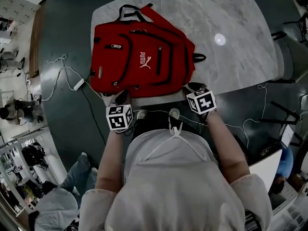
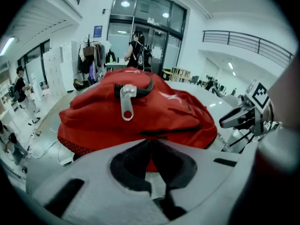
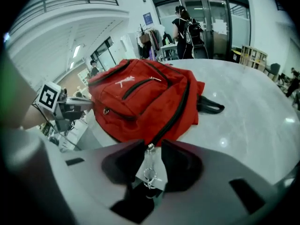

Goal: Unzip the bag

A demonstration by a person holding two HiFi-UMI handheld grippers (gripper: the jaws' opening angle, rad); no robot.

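A red backpack [image 1: 139,61] lies flat on the grey marble table [image 1: 231,23]. My left gripper [image 1: 120,98] is at the bag's near left corner, its jaws shut on a fold of the red fabric [image 2: 151,161]. Above them a silver zipper pull [image 2: 126,103] hangs from a black zip. My right gripper [image 1: 192,87] is at the near right corner. Its jaws [image 3: 151,146] stand a narrow gap apart around a small silver zipper pull [image 3: 150,165] at the end of the long black zip [image 3: 176,111]. The pull does not visibly touch either pad.
The bag's black straps [image 1: 131,11] lie toward the table's far side, and a black loop [image 3: 210,104] sticks out to the right. White cables [image 1: 67,73] run over the dark floor at left. People and furniture are around the edges of the room.
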